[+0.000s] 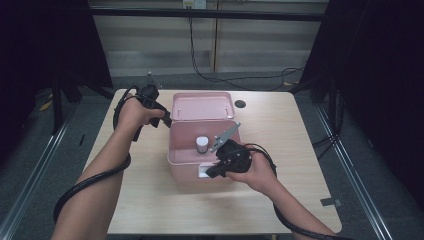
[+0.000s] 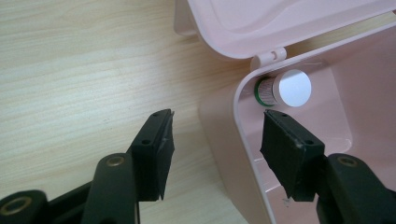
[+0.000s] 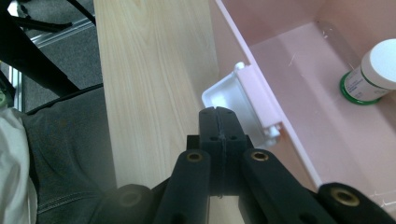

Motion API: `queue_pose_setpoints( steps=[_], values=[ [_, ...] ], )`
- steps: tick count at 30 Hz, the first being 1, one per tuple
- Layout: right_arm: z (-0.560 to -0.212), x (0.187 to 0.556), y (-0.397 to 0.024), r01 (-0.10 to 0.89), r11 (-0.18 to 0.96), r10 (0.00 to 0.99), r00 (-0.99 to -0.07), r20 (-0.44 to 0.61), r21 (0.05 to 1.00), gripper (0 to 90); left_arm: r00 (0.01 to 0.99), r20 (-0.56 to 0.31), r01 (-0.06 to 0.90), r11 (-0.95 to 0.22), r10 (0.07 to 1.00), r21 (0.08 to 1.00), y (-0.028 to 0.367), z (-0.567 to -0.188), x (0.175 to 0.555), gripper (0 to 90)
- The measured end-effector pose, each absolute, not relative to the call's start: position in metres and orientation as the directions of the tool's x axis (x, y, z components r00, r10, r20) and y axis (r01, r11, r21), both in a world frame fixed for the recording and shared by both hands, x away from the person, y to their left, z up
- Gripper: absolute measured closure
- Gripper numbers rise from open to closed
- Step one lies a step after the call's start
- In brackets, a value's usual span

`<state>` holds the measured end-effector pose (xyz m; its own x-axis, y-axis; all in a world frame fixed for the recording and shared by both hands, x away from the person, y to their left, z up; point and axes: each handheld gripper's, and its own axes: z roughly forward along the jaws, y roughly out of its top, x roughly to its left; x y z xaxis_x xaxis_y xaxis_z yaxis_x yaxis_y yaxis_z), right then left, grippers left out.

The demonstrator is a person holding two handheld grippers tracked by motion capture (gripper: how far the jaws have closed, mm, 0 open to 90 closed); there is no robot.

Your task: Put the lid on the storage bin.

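Observation:
A pink box stands open mid-table, its lid tipped back. Inside stands a small white-capped bottle, green-ringed at its base. My left gripper is at the box's back left corner. In the left gripper view it is open and straddles the box wall, one jaw outside and one inside, with the bottle just beyond. My right gripper is at the box's front. Its jaws are shut on nothing, tips beside the white latch. The bottle sits farther in.
A dark round hole lies in the wooden table right of the lid. Cables run over the floor behind the table. The table's near edge and the person's lap are close under the right gripper.

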<state>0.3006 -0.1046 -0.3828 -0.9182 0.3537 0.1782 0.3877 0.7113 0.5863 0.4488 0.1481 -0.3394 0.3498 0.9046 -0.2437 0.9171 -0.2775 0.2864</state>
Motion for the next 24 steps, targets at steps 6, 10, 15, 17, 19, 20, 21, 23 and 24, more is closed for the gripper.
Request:
queue_pose_setpoints(
  steps=[6,10,15,17,19,20,21,23,24],
  values=[
    [-0.388,0.305,-0.103,0.397,0.706,0.367,-0.914,0.176,0.586,90.0,0.342,-0.241,0.919,-0.270,0.909,0.287,0.153,-0.341,0.450,43.3],
    [-0.389,0.307,-0.104,0.393,0.701,0.363,-0.915,0.176,0.595,90.0,0.329,-0.247,0.923,-0.254,0.911,0.290,0.155,-0.343,0.452,42.8],
    [-0.389,0.306,-0.103,0.381,0.708,0.358,-0.919,0.163,0.594,90.0,0.326,-0.250,0.922,-0.248,0.912,0.296,0.152,-0.343,0.456,42.5],
    [-0.389,0.307,-0.103,0.382,0.710,0.359,-0.919,0.163,0.592,90.0,0.330,-0.252,0.920,-0.251,0.910,0.301,0.150,-0.342,0.458,41.8],
    [-0.389,0.307,-0.103,0.381,0.710,0.357,-0.920,0.163,0.593,90.0,0.330,-0.251,0.920,-0.251,0.910,0.301,0.148,-0.341,0.461,41.7],
    [-0.389,0.307,-0.103,0.382,0.709,0.358,-0.919,0.164,0.592,90.0,0.332,-0.250,0.920,-0.253,0.910,0.299,0.148,-0.341,0.463,41.6],
    [-0.389,0.307,-0.104,0.378,0.709,0.352,-0.921,0.166,0.595,90.0,0.328,-0.255,0.920,-0.247,0.910,0.303,0.146,-0.341,0.464,41.6],
    [-0.390,0.308,-0.105,0.374,0.706,0.348,-0.923,0.165,0.601,90.0,0.333,-0.248,0.919,-0.255,0.910,0.302,0.145,-0.340,0.468,41.7],
    [-0.390,0.308,-0.105,0.373,0.706,0.346,-0.923,0.165,0.602,90.0,0.332,-0.246,0.918,-0.251,0.911,0.309,0.143,-0.341,0.469,41.7]
  ],
)
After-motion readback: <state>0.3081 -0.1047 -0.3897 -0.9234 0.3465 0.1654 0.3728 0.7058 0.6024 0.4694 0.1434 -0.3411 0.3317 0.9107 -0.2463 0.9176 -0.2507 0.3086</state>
